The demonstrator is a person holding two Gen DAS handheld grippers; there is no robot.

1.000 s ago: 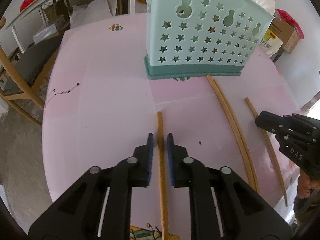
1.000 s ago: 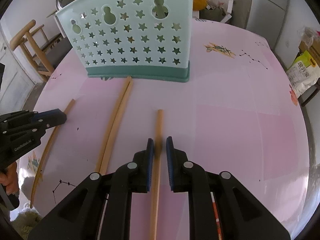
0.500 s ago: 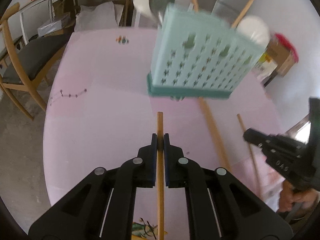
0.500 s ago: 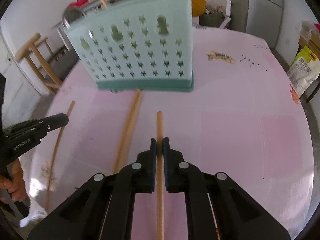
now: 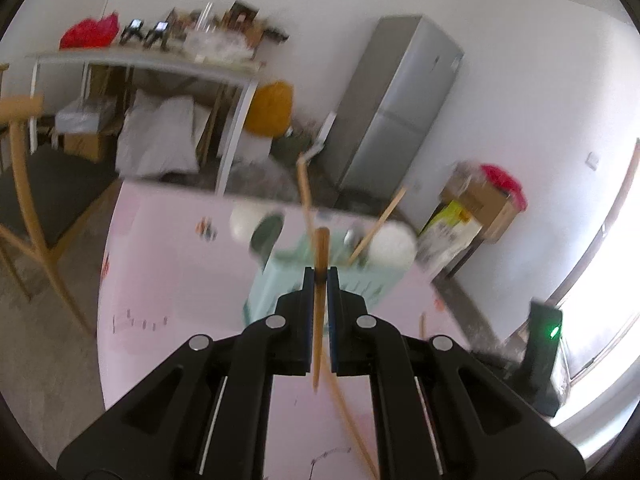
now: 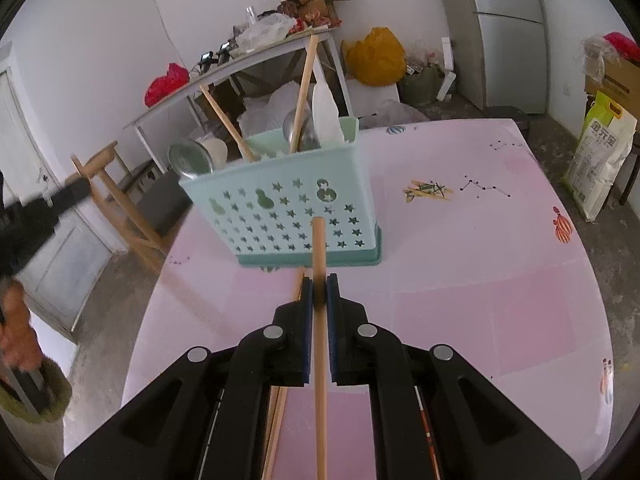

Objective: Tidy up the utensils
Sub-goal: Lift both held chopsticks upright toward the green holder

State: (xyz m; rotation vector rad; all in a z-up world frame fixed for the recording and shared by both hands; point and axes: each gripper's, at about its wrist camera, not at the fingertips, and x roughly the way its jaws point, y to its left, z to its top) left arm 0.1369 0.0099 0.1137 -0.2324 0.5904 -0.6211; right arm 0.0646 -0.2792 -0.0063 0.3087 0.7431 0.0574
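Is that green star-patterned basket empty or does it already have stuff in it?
Not empty: the green star-cut plastic basket already holds wooden sticks, metal spoons and a white utensil.

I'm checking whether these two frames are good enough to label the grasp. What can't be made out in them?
- Left wrist view: the utensil holder is motion-blurred and partly hidden behind the left gripper; its compartments cannot be told apart.
- Right wrist view: the lower end of the chopstick in the right gripper runs off the bottom edge.
- Right wrist view: the loose chopsticks on the table lie mostly under the gripper body; their number is unclear.
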